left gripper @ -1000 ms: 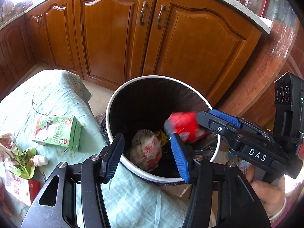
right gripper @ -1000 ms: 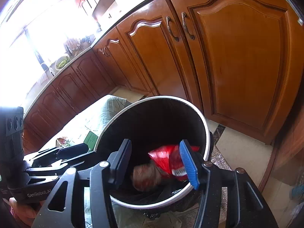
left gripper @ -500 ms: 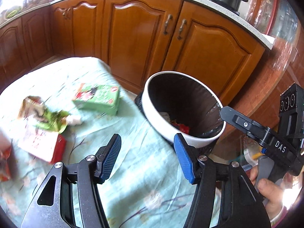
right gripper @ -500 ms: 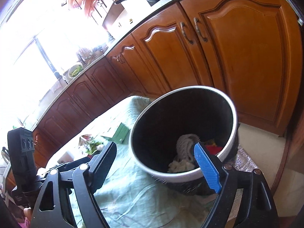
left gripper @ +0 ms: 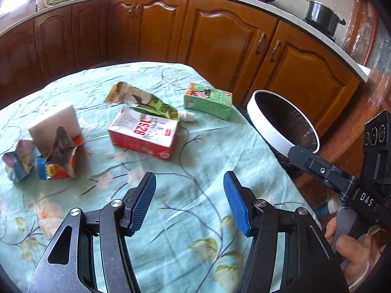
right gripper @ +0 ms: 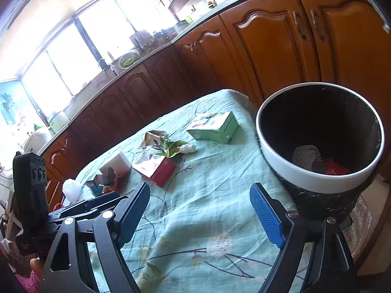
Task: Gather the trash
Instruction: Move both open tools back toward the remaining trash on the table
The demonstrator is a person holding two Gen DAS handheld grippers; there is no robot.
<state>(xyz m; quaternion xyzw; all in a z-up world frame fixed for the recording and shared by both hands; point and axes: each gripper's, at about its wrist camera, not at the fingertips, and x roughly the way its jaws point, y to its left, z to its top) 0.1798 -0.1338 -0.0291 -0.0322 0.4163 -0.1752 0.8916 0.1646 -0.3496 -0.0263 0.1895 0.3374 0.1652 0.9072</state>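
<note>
The red wrapper (right gripper: 336, 169) is now lying in the bin (right gripper: 317, 180); both claws, left (left gripper: 189, 202) and right (right gripper: 200, 216), released and empty, are swinging back over the desk (left gripper: 195, 219) toward remaining trash.

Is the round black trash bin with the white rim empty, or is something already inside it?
Not empty. In the black trash bin with the white rim, a whitish crumpled piece and a red wrapper lie at the bottom.

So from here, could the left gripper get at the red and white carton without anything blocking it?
Probably yes. The left gripper is open and empty, and only bare tablecloth lies between it and the red and white carton. The green pouch lies against the carton's far side.
</note>
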